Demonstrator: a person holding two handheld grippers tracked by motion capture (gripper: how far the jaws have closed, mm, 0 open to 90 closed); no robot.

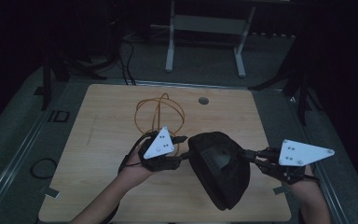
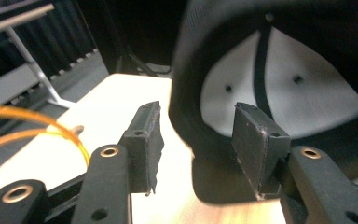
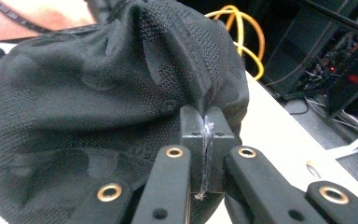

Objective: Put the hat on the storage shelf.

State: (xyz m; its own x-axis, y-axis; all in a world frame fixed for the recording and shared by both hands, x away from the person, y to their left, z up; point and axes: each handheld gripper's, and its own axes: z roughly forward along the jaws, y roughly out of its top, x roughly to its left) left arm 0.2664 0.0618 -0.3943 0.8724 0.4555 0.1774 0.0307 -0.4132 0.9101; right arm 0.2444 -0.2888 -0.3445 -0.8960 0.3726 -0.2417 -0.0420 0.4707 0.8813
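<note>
A black cap (image 1: 219, 170) hangs just above the wooden table (image 1: 98, 140) between my two grippers, its pale lining (image 2: 279, 70) facing the left one. My right gripper (image 1: 247, 154) is shut on a fold of the cap's mesh fabric (image 3: 98, 107), jaws pinched together around it (image 3: 206, 126). At the cap's left side, my left gripper (image 1: 184, 149) is open. In the left gripper view the cap's rim lies between its jaws (image 2: 198, 140), close to the right pad (image 2: 256, 140), with a clear gap to the left pad (image 2: 147, 140).
A coiled orange cable (image 1: 161, 112) lies on the table behind the left gripper. A round cable hole (image 1: 203, 100) sits near the far edge. On the floor are a black cable loop (image 1: 43, 168) at left and a white stand (image 1: 205, 28) beyond the table.
</note>
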